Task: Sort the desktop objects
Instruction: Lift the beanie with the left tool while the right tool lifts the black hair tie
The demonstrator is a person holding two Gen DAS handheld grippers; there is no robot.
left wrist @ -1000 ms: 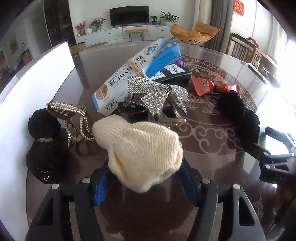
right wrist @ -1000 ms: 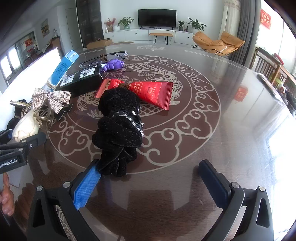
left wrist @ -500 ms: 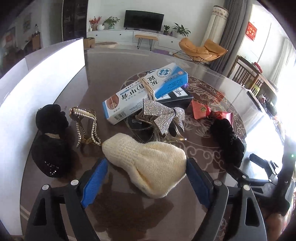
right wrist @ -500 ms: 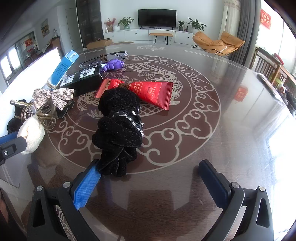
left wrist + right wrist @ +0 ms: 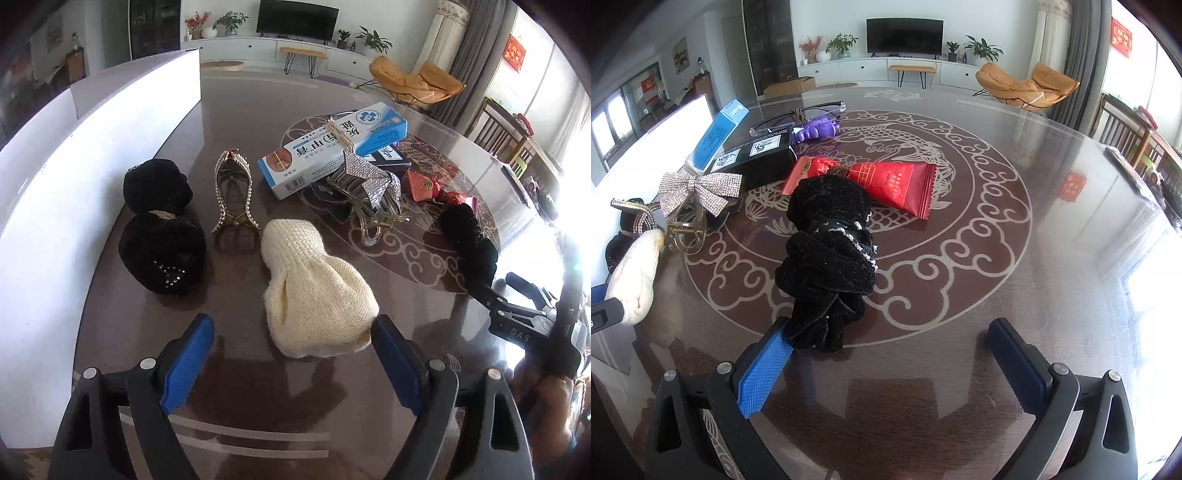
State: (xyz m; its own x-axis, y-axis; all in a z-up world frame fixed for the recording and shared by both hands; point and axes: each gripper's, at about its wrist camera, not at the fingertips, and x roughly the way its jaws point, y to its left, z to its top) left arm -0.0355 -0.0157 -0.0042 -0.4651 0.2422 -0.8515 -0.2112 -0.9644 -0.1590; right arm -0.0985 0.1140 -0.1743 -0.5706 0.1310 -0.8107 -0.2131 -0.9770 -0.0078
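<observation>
From your left wrist: your left gripper stands with its jaws wide apart, having just opened, and the cream knit pouch lies loose on the dark glass table, its near end between the blue pads but free of them. To its left sit two black velvet scrunchies beside a white box wall; a pearl hair claw stands just behind the pouch. Farther back, a blue-and-white carton rests over a rhinestone bow clip.

From your right wrist: your right gripper is spread open, clamped on nothing. A black scrunchie lies ahead, its near end touching the left pad. Behind it rests a red snack packet, then a black box and a purple toy.
</observation>
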